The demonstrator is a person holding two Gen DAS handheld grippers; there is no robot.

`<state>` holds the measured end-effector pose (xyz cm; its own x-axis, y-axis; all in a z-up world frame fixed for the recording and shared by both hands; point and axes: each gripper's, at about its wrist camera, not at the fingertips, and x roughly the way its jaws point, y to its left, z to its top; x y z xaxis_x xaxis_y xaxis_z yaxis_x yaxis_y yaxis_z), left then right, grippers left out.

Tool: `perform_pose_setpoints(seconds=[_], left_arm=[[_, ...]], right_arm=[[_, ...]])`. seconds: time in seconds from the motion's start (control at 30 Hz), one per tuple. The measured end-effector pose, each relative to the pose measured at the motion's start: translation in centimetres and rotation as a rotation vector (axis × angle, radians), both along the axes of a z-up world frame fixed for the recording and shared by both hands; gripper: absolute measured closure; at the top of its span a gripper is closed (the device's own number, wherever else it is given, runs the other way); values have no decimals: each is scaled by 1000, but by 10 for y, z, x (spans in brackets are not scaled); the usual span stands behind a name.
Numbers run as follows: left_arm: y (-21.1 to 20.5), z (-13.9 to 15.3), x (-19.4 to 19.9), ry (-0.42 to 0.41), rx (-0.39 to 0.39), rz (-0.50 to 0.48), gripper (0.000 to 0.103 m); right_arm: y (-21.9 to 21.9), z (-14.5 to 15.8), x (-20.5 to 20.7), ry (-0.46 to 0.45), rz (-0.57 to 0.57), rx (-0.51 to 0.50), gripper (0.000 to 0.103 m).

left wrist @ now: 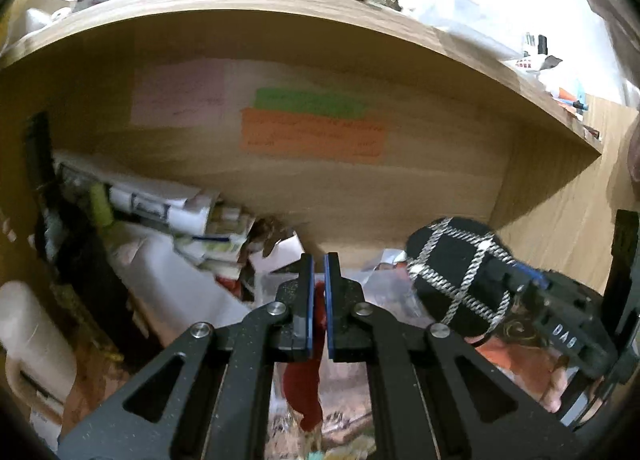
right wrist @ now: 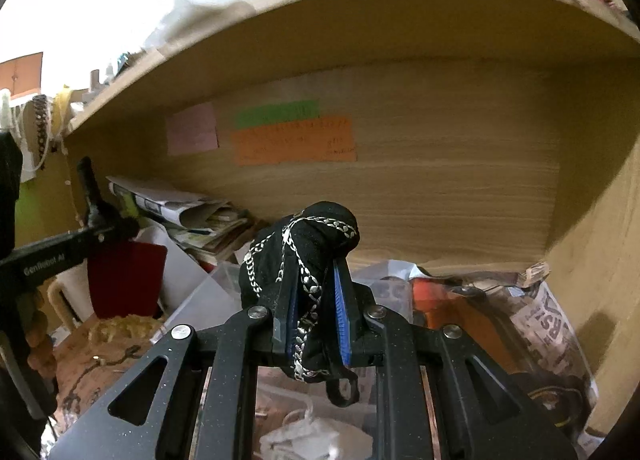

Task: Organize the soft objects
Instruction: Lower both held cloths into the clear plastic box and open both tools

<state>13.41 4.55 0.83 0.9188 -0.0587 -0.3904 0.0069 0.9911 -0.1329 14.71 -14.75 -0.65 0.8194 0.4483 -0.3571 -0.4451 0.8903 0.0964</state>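
Right gripper (right wrist: 314, 296) clamped on black cloth with white chain-pattern checks (right wrist: 298, 260), bunched between blue-padded fingers (right wrist: 342, 312) and raised before wooden shelf back panel (right wrist: 440, 180). Left gripper (left wrist: 319, 300) pinching red fabric (left wrist: 304, 388), dangling below nearly closed jaws over cluttered shelf. Same black cloth (left wrist: 456, 272) seen just beside, to right. Pink (right wrist: 192, 134), green (right wrist: 278, 113) and orange sticky notes (right wrist: 294, 140) stuck on panel behind. Stacked papers (right wrist: 192, 216) lying at left.

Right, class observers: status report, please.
Right gripper shut on black patterned cloth. Left gripper shut on red cloth. Cluttered shelf ahead.
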Motion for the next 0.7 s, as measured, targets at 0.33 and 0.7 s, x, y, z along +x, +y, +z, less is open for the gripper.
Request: perform_pose_setpoints(seconds=[0.33,0.7], left_arm=[[-31,-13,60,59,43,-39,99],[-24,-69,108,280,31,-46,99]], right_arm=[[22,-31,38,124,8,-101,88],[37,-61,59,241,36,-213,86]])
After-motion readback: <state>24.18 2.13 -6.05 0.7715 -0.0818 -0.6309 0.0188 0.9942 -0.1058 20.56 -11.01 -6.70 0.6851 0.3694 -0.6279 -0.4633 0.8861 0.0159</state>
